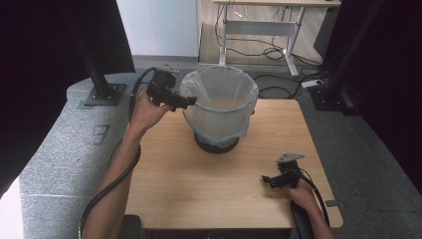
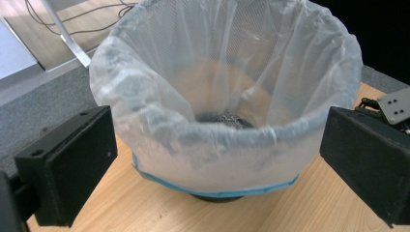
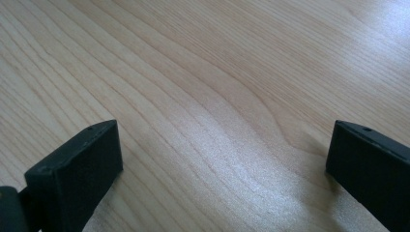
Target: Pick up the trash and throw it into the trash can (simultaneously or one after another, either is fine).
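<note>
A dark waste bin (image 1: 217, 145) lined with a translucent white bag (image 1: 219, 102) stands at the back middle of the wooden table (image 1: 199, 184). My left gripper (image 1: 185, 102) hovers at the bin's left rim, held up by a hand. In the left gripper view my left gripper (image 2: 217, 130) is open, its jaws wide apart, with the bag (image 2: 227, 96) beyond them and nothing between them. My right gripper (image 1: 269, 180) rests low near the table's front right. In the right gripper view my right gripper (image 3: 225, 130) is open over bare wood (image 3: 208, 72).
A desk with white legs (image 1: 259, 27) and floor cables (image 1: 271, 50) lie beyond the table. Black posts (image 1: 97, 74) stand on base plates at the back left and back right (image 1: 343, 64). Grey carpet (image 1: 59, 149) surrounds the table.
</note>
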Demonstrator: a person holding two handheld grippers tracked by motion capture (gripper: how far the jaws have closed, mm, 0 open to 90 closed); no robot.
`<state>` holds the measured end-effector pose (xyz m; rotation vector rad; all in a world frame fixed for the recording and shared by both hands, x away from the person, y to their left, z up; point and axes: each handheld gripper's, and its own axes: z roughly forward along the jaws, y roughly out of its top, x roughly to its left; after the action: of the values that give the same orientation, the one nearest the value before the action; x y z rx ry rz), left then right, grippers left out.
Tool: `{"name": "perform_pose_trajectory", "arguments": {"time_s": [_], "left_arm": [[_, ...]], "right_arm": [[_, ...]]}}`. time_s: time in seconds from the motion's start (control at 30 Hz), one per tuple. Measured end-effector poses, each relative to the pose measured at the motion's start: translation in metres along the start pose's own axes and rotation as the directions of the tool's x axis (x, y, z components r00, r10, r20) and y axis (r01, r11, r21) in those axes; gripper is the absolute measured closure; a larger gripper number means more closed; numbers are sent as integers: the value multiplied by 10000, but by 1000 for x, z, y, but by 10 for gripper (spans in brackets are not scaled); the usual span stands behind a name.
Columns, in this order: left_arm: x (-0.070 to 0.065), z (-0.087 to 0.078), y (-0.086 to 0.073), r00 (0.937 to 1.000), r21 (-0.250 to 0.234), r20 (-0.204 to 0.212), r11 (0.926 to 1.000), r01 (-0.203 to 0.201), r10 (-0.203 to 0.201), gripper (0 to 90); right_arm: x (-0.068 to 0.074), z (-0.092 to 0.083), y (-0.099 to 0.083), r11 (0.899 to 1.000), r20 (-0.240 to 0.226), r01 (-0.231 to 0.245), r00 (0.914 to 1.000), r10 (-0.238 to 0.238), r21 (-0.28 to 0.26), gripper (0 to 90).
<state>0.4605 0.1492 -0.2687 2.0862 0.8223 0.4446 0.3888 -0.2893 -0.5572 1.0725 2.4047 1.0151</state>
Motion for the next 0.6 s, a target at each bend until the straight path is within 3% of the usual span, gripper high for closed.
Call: {"name": "perform_pose_trajectory", "arguments": {"time_s": [0.6], "left_arm": [[-1,-3,-77,9997,-380,92,9990,244,-241,0]], "right_arm": [[0,0,0,10000,-5,-4,10000,4,-1,0]]}}
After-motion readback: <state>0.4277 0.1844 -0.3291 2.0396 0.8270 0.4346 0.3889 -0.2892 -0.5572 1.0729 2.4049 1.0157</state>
